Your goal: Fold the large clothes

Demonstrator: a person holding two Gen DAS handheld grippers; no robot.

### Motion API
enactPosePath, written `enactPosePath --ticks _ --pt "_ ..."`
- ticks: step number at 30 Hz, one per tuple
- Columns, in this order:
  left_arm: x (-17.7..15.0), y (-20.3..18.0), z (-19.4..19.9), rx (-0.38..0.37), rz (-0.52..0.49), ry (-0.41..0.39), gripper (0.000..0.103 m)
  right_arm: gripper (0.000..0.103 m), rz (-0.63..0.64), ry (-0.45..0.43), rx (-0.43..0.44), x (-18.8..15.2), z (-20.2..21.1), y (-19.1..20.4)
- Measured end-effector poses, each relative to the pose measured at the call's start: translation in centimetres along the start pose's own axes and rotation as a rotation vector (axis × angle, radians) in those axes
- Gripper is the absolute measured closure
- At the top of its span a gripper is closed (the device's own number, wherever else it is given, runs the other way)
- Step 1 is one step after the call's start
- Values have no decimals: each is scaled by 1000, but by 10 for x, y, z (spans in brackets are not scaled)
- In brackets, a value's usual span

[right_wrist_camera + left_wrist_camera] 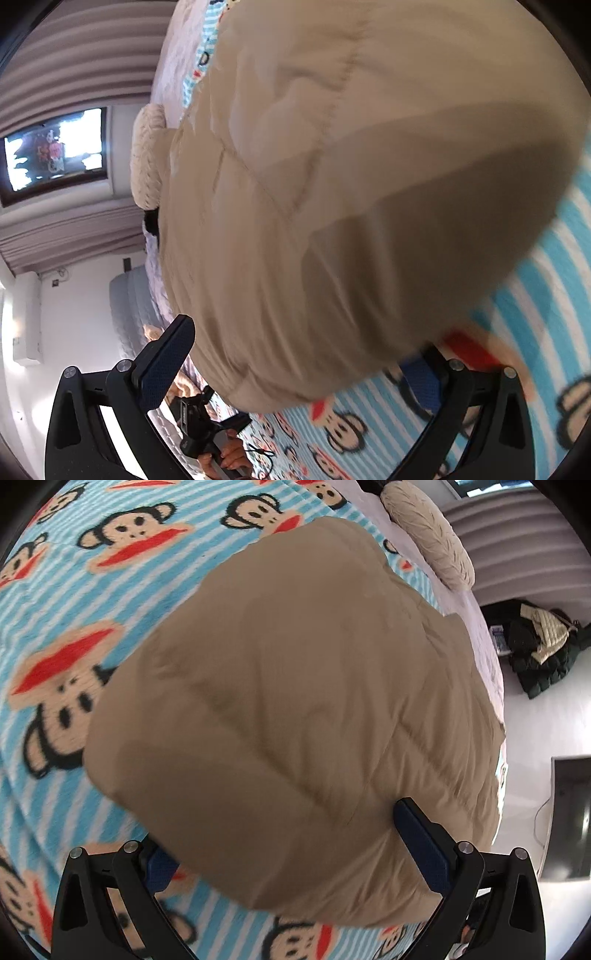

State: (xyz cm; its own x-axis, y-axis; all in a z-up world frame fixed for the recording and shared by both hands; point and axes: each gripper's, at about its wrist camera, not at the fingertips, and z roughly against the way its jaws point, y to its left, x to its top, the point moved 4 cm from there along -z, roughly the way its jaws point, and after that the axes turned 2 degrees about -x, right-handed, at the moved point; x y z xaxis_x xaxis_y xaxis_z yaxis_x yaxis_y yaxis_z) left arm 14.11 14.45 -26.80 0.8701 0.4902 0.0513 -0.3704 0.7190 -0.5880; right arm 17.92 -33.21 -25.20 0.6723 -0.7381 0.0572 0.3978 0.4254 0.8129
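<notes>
Tan padded jacket (295, 709) | between spread fingers | left tool (295, 853), right tool (299, 369) released

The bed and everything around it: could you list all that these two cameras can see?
Padded jacket: one, beige, lying on the blanket, its near edge between each claw's fingers.
Blanket: one, blue and white stripes with monkey faces, spread over the bed.
Pillow: one, cream, at the bed's far edge.
Pile of clothes: one, dark with a pale quilted piece, on the floor.
Curtains: grey, along the wall.
Window: one, bright, between the curtains.
Left claw: one, black with blue pads, wide apart around the jacket's edge.
Right claw: one, same colours, likewise wide apart.
</notes>
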Motion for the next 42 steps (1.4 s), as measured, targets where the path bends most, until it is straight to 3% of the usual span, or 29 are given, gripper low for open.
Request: enactPosePath --ticks 6,8,10,13,14,15,20,28,42 --pt "5 3 -9 15 61 -45 1 0 10 -12 9 14 -18 9" --pt "3 3 -3 21 62 -62 20 0 1 -13 10 16 -17 8" --pt "1 1 5 6 52 -70 54 5 -20 -8 20 15 -15 6" --pt "0 -12 21 -4 -9 -94 77 57 -63 18 1 15 -13 -3" --pt "-1 -15 26 1 -30 -103 78 67 -77 19 17 15 -10 -4" --pt "-2 -20 32 8 -55 -116 82 71 -72 21 29 14 -8 -3" --pt "-14 -39 65 -5 -135 -178 87 81 -22 44 75 7 7 7" --pt "-58 -45 110 -14 -239 -185 88 82 48 103 106 -18 41 5" --pt "-185 14 160 -40 -289 -30 88 82 49 131 19 -120 119 -71"
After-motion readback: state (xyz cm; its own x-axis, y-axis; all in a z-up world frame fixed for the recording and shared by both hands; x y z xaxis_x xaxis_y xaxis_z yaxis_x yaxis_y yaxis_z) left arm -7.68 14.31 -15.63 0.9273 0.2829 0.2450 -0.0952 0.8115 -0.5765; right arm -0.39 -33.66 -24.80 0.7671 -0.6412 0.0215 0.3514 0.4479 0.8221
